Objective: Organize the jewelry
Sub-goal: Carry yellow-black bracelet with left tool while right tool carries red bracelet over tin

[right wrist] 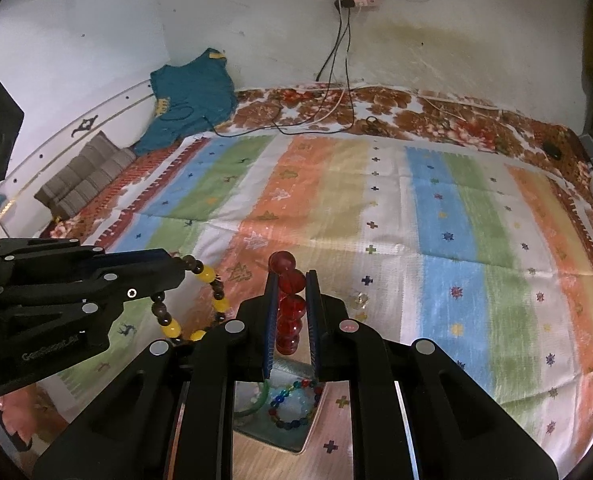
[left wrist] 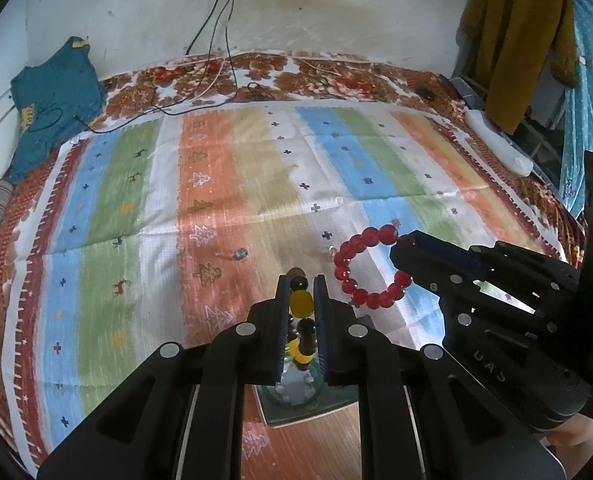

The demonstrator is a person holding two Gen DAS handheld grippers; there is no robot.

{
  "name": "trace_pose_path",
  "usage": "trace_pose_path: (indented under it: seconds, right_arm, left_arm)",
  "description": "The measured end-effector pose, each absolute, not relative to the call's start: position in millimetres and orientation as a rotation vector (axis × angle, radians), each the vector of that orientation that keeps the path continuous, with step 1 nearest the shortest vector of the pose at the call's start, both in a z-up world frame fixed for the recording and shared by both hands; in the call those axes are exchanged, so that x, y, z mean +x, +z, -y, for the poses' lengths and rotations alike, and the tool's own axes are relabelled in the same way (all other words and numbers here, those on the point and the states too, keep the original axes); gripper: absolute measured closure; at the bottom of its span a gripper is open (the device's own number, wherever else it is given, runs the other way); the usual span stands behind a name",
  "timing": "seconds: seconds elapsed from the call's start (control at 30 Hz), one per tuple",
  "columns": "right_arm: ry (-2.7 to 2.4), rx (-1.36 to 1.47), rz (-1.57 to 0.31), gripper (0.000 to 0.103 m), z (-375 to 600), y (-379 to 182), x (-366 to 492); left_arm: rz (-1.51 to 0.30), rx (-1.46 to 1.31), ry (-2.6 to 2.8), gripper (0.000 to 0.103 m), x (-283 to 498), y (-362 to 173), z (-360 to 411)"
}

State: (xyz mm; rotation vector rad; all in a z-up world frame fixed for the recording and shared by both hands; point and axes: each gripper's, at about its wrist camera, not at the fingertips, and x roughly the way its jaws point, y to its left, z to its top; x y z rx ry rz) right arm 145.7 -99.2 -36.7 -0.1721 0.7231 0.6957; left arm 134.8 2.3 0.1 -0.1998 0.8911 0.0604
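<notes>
My left gripper [left wrist: 301, 289] pinches the yellow-and-brown beaded bracelet [right wrist: 200, 304], my right gripper [right wrist: 292, 280] the red glass-bead bracelet [left wrist: 366, 268], both above the glass tray [right wrist: 292, 436], so I'd lower them level before releasing.

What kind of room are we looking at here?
Most likely a bedroom: a bed with a striped bedspread, a folded blanket beside the wall, and a mustard garment hanging at the side.

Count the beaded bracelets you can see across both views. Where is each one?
3. The red bracelet is in the right gripper, the yellow-and-dark bracelet in the left gripper, and a multicoloured bracelet lies in the tray below. More may be hidden.
</notes>
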Motion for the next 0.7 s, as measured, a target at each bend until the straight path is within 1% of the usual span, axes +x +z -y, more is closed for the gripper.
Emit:
trace_pose_path:
  seconds: [0.7]
  right_arm:
    - [0.725,-0.173,-0.714,0.089,115.3,-38.8,102.6]
  left_arm:
    - [-0.864,-0.163,0.007,0.091,92.8,2.3,22.1]
